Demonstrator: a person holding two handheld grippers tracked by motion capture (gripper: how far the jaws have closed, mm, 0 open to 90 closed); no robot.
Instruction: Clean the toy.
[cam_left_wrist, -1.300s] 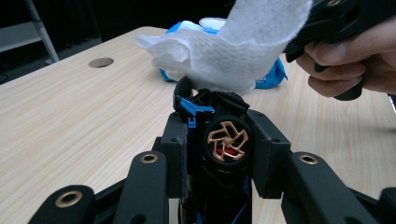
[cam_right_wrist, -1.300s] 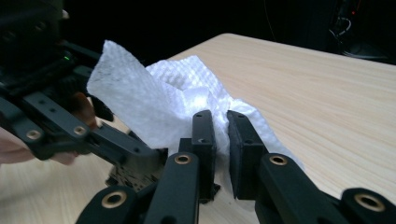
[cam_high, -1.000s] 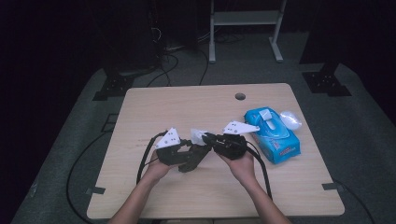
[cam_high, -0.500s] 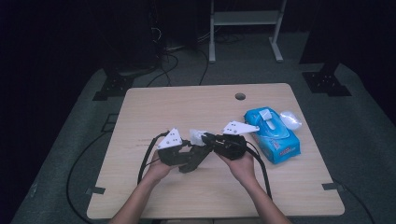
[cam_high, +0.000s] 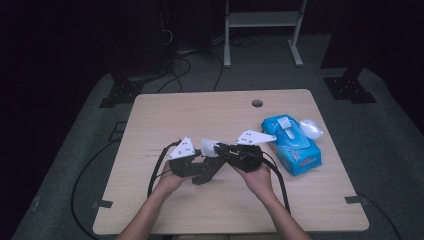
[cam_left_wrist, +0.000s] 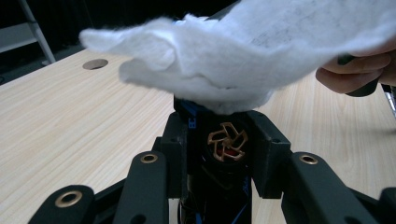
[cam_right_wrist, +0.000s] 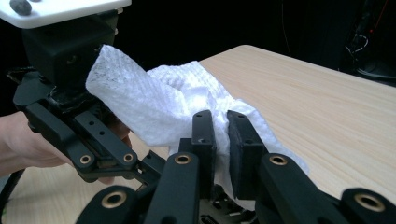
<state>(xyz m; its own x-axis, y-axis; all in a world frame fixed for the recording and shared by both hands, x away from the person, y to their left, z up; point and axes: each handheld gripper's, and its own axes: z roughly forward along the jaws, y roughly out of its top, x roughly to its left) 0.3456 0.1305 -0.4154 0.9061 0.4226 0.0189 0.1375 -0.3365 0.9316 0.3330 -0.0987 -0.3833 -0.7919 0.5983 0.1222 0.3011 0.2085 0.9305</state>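
A white wipe (cam_high: 209, 147) hangs between my two grippers over the front middle of the table (cam_high: 200, 115). My right gripper (cam_high: 220, 149) points left, and in its own view the right gripper (cam_right_wrist: 222, 128) is shut on the wipe (cam_right_wrist: 159, 102), whose far end lies against the left gripper's body under its white plate (cam_right_wrist: 60, 9). My left gripper (cam_high: 206, 172) points right, just below. In the left gripper view the wipe (cam_left_wrist: 243, 51) drapes above the left gripper (cam_left_wrist: 223, 135). Its jaws stand apart with a black part bearing an orange wheel (cam_left_wrist: 227, 145) between them.
A blue wipes pack (cam_high: 291, 145) lies on the table to the right of the hands, with a crumpled clear wrapper (cam_high: 311, 128) behind it. A cable hole (cam_high: 257, 103) sits near the far edge. Black cables (cam_high: 155, 172) trail off the front left. A hand (cam_left_wrist: 355, 74) grips the right gripper.
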